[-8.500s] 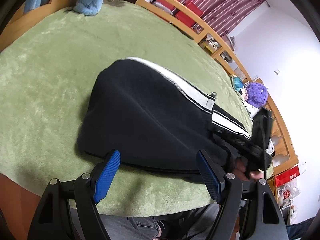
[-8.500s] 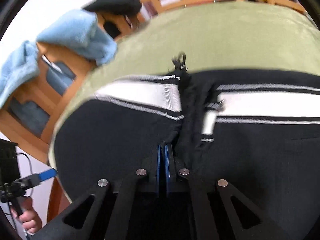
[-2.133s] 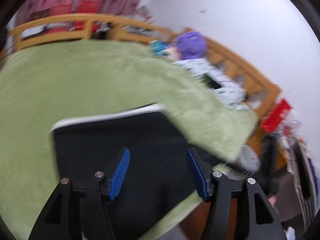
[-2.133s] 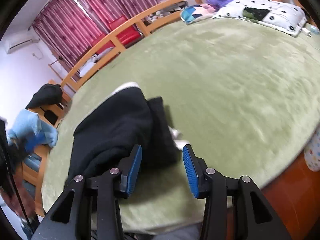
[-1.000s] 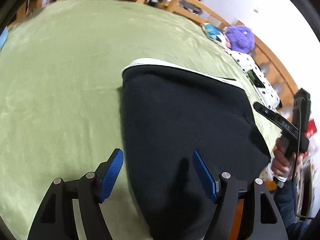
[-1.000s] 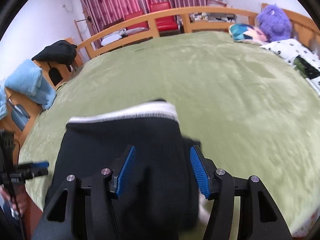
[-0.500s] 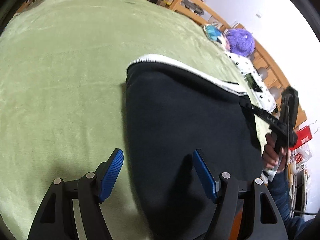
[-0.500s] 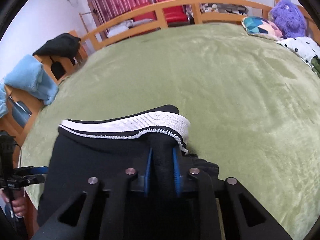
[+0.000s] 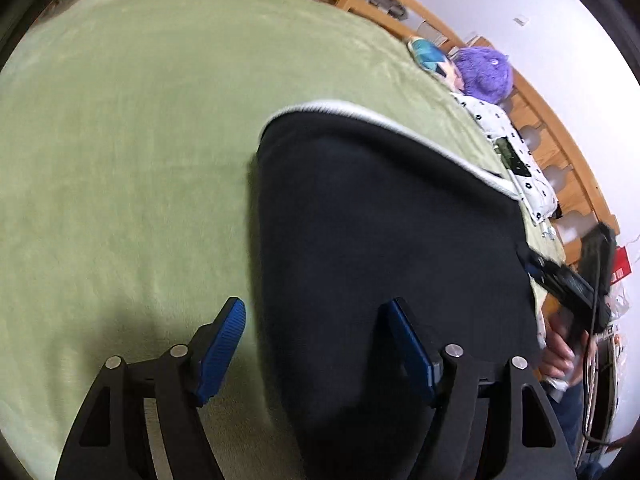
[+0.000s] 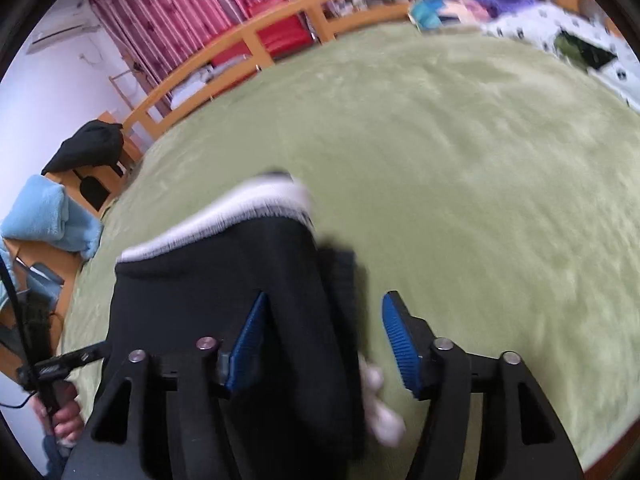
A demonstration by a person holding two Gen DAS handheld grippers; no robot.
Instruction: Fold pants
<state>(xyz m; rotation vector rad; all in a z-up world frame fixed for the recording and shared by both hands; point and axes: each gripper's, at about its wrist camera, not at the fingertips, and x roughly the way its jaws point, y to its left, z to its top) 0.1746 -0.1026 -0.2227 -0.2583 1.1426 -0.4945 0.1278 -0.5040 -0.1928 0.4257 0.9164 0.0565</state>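
The black pants [image 9: 380,220] with a white side stripe lie folded in a compact block on the green blanket [image 9: 120,140]. My left gripper [image 9: 316,320] is open over the block's near left edge, nothing between its blue pads. In the right wrist view the pants [image 10: 224,280] lie below my right gripper [image 10: 324,312], which is open over their right edge, with nothing gripped. A white bit of fabric [image 10: 380,408] sticks out at the near right of the pile. The right gripper also shows in the left wrist view [image 9: 560,276].
A wooden bed rail [image 10: 280,20] runs along the far side. A purple plush [image 9: 486,72] and a dotted pillow [image 9: 516,160] lie at the bed's right end. A blue towel [image 10: 48,216] and a black garment [image 10: 88,148] sit on furniture to the left.
My right gripper was shut on the pants' striped edge half a second ago; it has opened and let go. The left gripper has stayed open and barely moved.
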